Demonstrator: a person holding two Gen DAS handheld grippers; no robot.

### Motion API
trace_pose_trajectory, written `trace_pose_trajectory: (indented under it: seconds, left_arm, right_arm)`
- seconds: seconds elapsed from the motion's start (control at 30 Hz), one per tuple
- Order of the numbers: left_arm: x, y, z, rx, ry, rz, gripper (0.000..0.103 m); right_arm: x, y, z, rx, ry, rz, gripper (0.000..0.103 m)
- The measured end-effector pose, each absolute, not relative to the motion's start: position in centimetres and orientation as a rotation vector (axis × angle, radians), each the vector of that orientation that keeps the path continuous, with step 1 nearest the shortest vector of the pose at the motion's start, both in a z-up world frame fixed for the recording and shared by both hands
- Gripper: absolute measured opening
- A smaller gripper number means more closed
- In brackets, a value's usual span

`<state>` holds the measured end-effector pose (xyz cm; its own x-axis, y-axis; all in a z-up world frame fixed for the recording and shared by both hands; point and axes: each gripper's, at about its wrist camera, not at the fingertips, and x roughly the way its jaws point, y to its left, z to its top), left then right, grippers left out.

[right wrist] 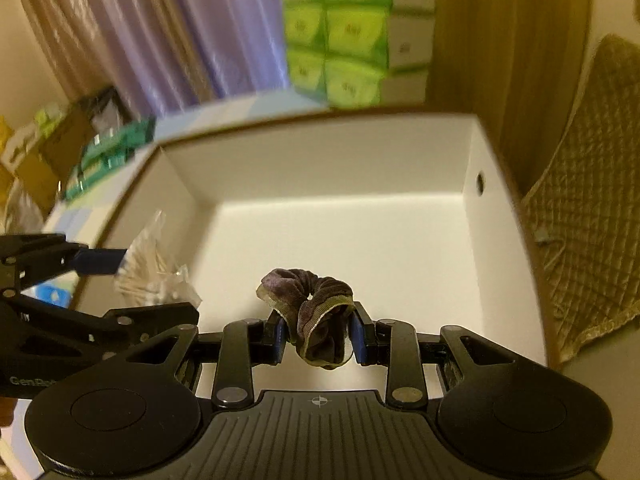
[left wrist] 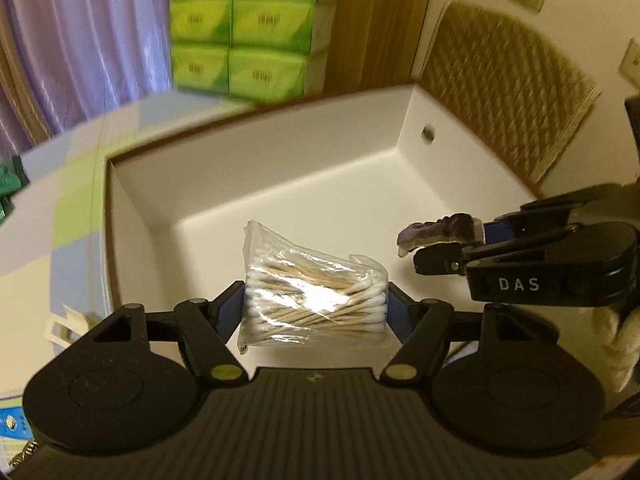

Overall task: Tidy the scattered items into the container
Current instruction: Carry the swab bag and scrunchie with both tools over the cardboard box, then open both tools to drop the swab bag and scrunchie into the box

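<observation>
Over the white box (left wrist: pixel 256 168) (bare inside): left tongs (left wrist: pixel 316 300) grip cotton swabs (left wrist: pixel 316 296), right tongs (right wrist: pixel 320 336) a scrunchie (right wrist: pixel 316 312).

In the left wrist view the box (left wrist: pixel 256 184) fills mid-frame. The left claw (left wrist: pixel 316 304) holds the bag of cotton swabs (left wrist: pixel 314 292) over its near edge at lower centre. At right, the right claw (left wrist: pixel 436 248) holds the scrunchie (left wrist: pixel 436 230) over the box. Stacked tissue packs (left wrist: pixel 244 28) stand behind, top centre.
</observation>
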<state>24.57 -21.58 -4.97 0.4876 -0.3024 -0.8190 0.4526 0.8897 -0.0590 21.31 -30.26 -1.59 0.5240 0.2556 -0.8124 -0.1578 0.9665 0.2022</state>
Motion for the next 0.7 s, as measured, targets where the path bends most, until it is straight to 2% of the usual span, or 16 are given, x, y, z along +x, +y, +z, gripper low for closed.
trace_pose_trajectory:
  seconds: [0.2, 0.43, 0.53, 0.6, 0.7]
  left_arm:
    - [26.5, -22.4, -7.3, 0.184, 1.082, -0.422, 0.069]
    - [27.3, -22.6, -8.8, 0.187, 1.138, -0.409, 0.071]
    - [27.5, -22.7, -9.2, 0.183, 1.153, -0.404, 0.075]
    - [27.5, -22.5, -9.3, 0.173, 1.160, -0.404, 0.082]
    - [27.5, -22.1, -9.2, 0.168, 1.156, -0.401, 0.089]
  right_arm:
    - [23.3, -30.6, -3.2, 0.067, 1.085, 0.262, 0.028]
    - [23.8, -30.9, -4.4, 0.028, 1.142, 0.269, 0.031]
    - [23.7, -31.0, -4.6, 0.020, 1.153, 0.269, 0.043]
    - [23.7, -31.0, -4.5, 0.009, 1.156, 0.263, 0.060]
    - [23.9, -31.1, -4.3, -0.022, 1.151, 0.249, 0.072]
